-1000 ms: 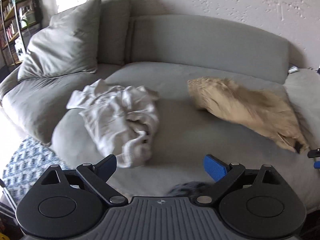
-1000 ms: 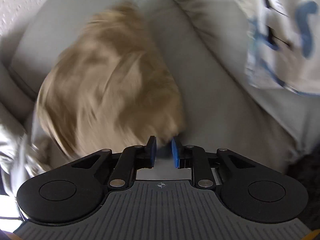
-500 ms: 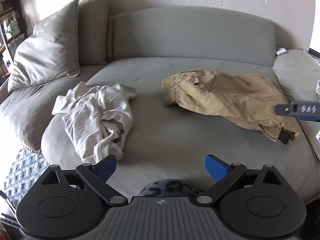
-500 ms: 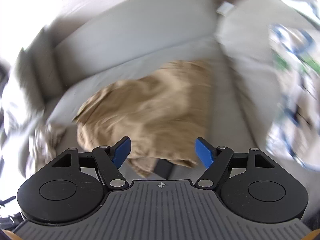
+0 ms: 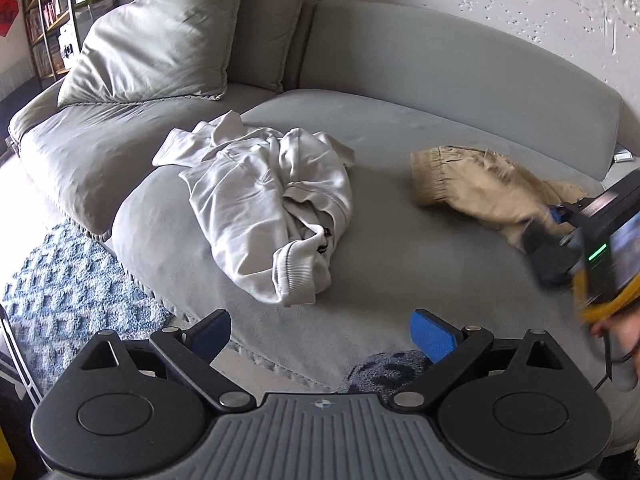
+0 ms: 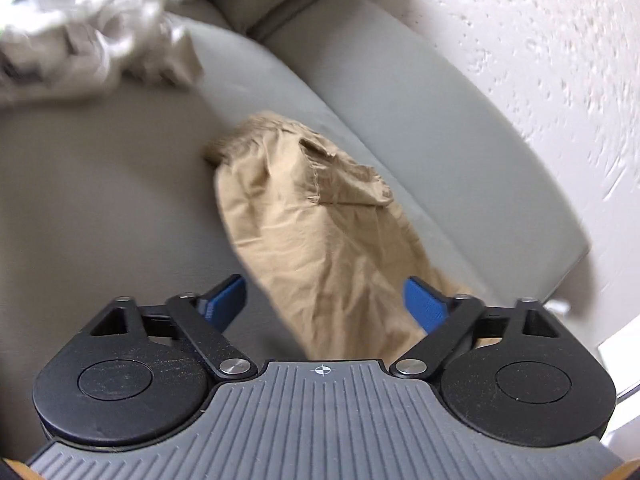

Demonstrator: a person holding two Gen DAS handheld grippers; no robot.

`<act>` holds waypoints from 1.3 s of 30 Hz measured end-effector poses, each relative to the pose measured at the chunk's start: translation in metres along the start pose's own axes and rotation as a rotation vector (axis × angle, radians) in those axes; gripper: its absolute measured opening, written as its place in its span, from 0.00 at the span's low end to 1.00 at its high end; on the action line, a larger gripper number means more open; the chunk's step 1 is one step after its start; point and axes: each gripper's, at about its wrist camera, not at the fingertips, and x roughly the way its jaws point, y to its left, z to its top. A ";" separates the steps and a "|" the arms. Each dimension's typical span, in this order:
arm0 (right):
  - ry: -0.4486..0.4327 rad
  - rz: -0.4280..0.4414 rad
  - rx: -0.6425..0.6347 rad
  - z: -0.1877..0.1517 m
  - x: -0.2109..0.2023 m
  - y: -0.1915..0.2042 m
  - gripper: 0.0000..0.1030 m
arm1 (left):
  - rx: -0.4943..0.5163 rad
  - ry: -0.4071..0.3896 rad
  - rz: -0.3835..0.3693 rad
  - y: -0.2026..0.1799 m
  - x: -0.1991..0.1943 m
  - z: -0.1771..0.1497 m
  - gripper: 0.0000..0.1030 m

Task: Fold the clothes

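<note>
Shifted toward 3 o'clock since before: tan trousers, bunched. Right gripper wide open over them; left gripper likewise open.

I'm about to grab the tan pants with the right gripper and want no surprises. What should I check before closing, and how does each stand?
1. Right gripper open: ok.
2. Tan pants between its fingers: ok.
3. Pants spread flat: not ok, bunched.
4. Left gripper open, empty: ok.
5. White sweatshirt apart from pants: ok.
6. Fingers touching fabric: cannot tell.
</note>
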 end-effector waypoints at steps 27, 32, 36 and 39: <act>-0.037 0.309 1.253 -0.168 -0.186 -0.260 0.05 | 0.754 -0.493 -0.441 -0.204 -0.092 -0.060 0.94; -0.054 0.416 1.160 -0.142 -0.190 -0.255 0.05 | 0.768 -0.451 -0.416 -0.240 -0.078 -0.069 0.93; -0.070 0.458 1.137 -0.136 -0.194 -0.258 0.06 | 0.795 -0.371 -0.445 -0.253 -0.073 -0.056 0.76; -0.079 0.475 1.135 -0.135 -0.195 -0.259 0.06 | 0.819 -0.306 -0.471 -0.261 -0.070 -0.044 0.65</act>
